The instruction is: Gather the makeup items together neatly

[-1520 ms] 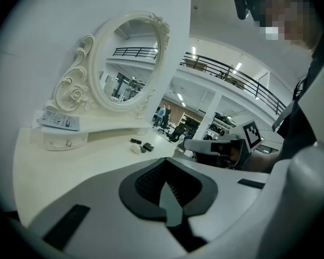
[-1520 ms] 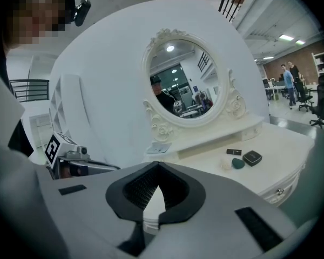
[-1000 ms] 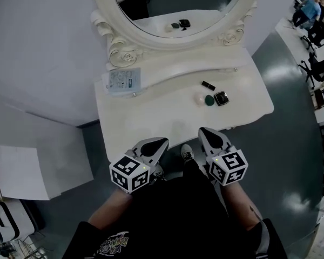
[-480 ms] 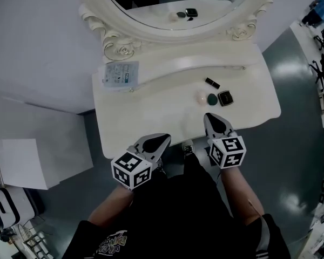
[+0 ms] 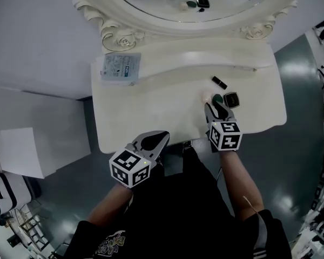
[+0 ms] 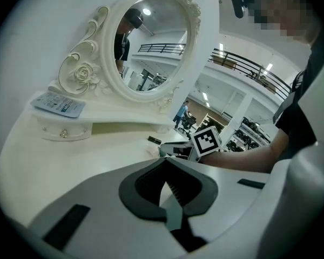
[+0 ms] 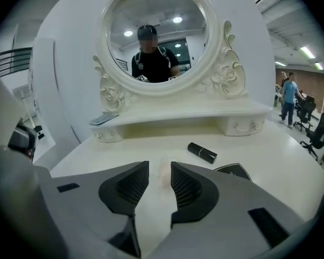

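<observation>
On the white dressing table [image 5: 146, 109] lie a black lipstick [image 5: 218, 82], a pale pink round item [image 5: 207, 97], a dark green round item [image 5: 218, 97] and a black square compact [image 5: 231, 98], close together at the right. My right gripper [image 5: 215, 108] reaches over the table's front edge to just short of them. Its jaws are opening, and the pale pink item [image 7: 164, 168] lies on the table just beyond their tips, untouched. The lipstick [image 7: 202, 152] and the compact [image 7: 233, 170] lie right of it. My left gripper [image 5: 153, 141] hangs shut and empty at the front edge.
A large oval mirror [image 5: 205, 20] with a carved white frame stands at the back, over a raised shelf with small drawers. A flat blue-and-white packet [image 5: 121, 68] lies on the shelf's left end. A white box [image 5: 38, 144] stands on the floor at left.
My right gripper has moved forward over the table to the makeup items and its jaws have parted. The left gripper has stayed at the front edge.
</observation>
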`<state>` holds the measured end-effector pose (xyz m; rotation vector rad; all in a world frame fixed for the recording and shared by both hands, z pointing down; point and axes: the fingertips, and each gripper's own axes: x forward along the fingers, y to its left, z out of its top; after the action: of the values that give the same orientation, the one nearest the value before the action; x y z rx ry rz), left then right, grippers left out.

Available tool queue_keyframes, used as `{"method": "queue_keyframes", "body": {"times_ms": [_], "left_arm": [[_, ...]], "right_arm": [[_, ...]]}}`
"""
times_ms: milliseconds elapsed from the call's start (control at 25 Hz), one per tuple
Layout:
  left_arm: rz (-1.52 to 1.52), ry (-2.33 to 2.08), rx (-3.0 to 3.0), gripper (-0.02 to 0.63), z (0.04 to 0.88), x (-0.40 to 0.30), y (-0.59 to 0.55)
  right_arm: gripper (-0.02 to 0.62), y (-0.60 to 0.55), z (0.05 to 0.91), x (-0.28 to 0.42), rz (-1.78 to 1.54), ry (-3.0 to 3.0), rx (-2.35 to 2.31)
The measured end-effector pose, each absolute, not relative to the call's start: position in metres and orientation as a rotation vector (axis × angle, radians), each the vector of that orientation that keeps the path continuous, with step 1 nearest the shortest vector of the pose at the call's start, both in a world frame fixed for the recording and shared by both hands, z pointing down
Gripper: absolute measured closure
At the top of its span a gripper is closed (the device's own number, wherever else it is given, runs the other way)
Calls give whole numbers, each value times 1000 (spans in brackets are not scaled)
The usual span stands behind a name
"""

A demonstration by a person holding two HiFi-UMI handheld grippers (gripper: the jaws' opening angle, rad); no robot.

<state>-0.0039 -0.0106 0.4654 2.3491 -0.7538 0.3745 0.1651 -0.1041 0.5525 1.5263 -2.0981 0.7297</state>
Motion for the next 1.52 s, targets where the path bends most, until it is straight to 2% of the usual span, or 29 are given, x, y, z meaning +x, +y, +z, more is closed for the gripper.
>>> {"method": "queue_keyframes", "body": {"times_ms": [200,480,760,960,1520], "left_arm": [[367,-791,2317,598,473,-6,-17],[352,-816,2279,598,480,-9,-18],[337,-815,2284,598,477,-10,-19],[335,-820,2293,598,473,-19,-16],[334,-797,2331,598,460,-53,7]], "right_arm": [[443,-124,578,167,730,-2047,1482],[442,-134,589,166,612,-1973,1430],[505,-133,597,155,583,-1937,1423],[512,-130,593,155,616,-1935,1451],[512,-100,579,71,680,-2002,1431]]}}
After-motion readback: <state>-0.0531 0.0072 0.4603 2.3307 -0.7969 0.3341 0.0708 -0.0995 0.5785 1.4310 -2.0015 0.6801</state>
